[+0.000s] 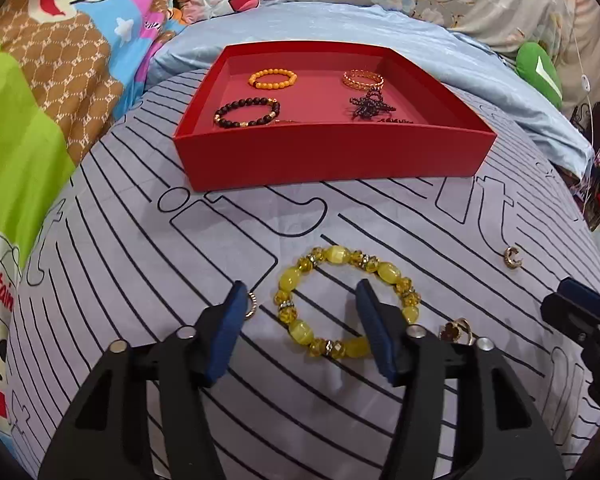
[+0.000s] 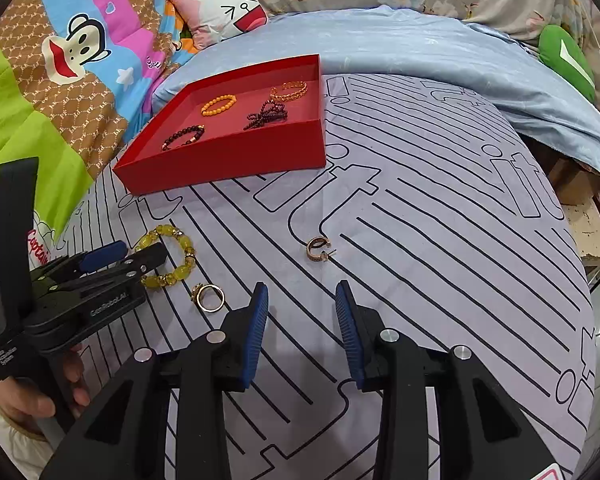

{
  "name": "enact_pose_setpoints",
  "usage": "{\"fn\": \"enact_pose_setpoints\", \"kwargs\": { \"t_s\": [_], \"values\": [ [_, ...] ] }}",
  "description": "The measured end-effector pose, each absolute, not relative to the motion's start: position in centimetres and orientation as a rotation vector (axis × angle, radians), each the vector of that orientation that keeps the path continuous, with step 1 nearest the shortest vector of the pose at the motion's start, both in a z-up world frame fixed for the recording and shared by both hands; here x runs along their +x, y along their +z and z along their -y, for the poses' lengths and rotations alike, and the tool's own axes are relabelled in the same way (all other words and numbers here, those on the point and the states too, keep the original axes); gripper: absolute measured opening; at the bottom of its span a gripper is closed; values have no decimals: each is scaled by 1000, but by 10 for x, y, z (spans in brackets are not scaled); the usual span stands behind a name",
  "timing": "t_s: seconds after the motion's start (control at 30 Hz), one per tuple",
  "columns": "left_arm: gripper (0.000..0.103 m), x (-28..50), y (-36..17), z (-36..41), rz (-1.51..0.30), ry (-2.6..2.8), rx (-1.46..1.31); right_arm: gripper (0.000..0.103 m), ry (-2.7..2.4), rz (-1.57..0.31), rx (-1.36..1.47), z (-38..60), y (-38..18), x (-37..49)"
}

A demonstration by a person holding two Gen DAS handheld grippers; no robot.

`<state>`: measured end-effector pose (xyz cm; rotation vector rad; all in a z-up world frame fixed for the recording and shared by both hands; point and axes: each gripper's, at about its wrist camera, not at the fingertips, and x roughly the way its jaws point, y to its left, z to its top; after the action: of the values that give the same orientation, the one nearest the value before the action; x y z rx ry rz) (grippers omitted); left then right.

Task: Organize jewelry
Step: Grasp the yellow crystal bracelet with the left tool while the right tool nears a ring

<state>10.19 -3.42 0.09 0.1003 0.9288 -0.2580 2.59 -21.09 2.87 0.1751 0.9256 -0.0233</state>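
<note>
A: Left wrist view, items recorded?

B: A shallow red cardboard tray was logged on the grey bedsheet printed with black lines. Four pieces were counted inside it: an orange bead bracelet, a gold chain-link bangle, a dark brown bead bracelet and a tangled dark purple bead strand. A chunky yellow glass-bead bracelet was noted on the sheet, nearer than the tray. The left gripper was found partly open, its jaws straddling one side of that bracelet: one blue pad was set inside the loop, the other outside it, with no pressing seen. A thin gold ring was glimpsed beside the outer pad. A gold ring with a dark ornament and a small gold hoop earring were listed further right.

A: Right wrist view?

B: The right gripper was recorded partly open and empty, above bare sheet. The hoop earring was located just beyond its tips, untouched; the ornamented ring lay left of them. The left gripper was seen over the yellow bracelet, held by a hand. The tray was noted further back, on the left.
</note>
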Motion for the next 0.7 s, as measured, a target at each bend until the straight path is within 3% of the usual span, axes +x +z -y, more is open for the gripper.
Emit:
{"fn": "enact_pose_setpoints", "kwargs": {
  "t_s": [0.17,0.2,0.23,0.7],
  "values": [
    [22,104,2,42,-916,-276,136,34,-28,-928,186,215,27,28],
    [12,104,2,43,-916,-281,137,34,-28,-929,188,216,27,28],
    [10,103,3,43,-919,-294,131,34,-29,-931,191,217,26,29],
    [9,67,26,8,-928,-342,8,34,18,-931,191,199,29,24]
  ]
}}
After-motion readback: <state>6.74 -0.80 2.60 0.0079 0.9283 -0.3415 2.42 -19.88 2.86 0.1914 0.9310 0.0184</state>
